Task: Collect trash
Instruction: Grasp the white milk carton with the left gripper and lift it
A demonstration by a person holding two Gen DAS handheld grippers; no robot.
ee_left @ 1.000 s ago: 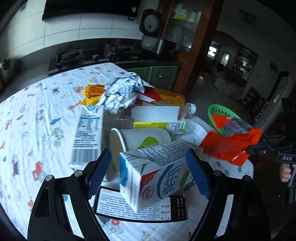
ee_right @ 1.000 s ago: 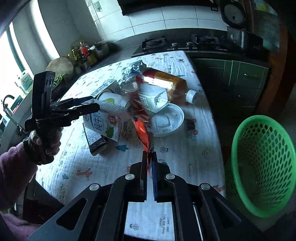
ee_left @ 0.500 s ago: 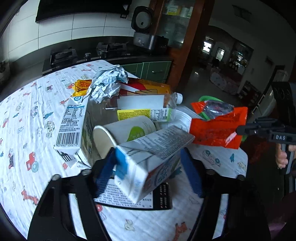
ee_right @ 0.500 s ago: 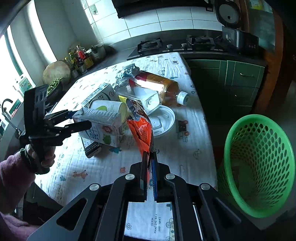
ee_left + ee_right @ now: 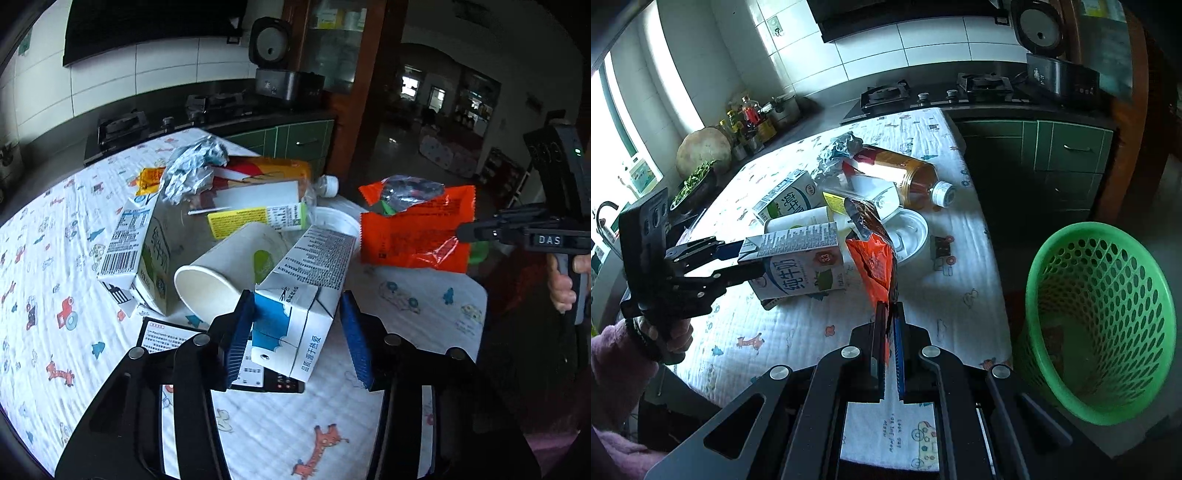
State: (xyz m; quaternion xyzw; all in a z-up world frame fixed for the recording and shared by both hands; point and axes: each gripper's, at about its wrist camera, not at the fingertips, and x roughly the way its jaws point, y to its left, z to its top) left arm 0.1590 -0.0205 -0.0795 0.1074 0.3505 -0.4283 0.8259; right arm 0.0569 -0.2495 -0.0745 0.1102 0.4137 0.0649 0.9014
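A worktop (image 5: 827,325) covered in a white cloth printed with small cartoon vehicles and animals holds a pile of trash.

The left tool (image 5: 297,332) pinches a blue and white milk carton (image 5: 306,291) at its folded end, lifted clear of the cloth in the right wrist view. Its left pad touches the carton; whether the right pad does cannot be told.

The right tool (image 5: 889,325) has its pads pressed together on the bottom edge of an orange snack wrapper (image 5: 877,262), held above the worktop edge. The wrapper's torn top gapes open and shows a silver lining; its contents cannot be made out.

Just behind the held carton a white paper cup (image 5: 229,273) lies on its side with its mouth toward the left camera, showing only its white inside. A second milk carton (image 5: 136,251) lies beside it. Farther back are a crumpled foil ball (image 5: 192,168), a plastic bottle (image 5: 908,175) of amber liquid lying on its side with its white cap on, and a shallow white plastic lid or dish (image 5: 910,232).

On the floor beside the worktop stands a green perforated basket (image 5: 1108,317); little can be made out inside it.
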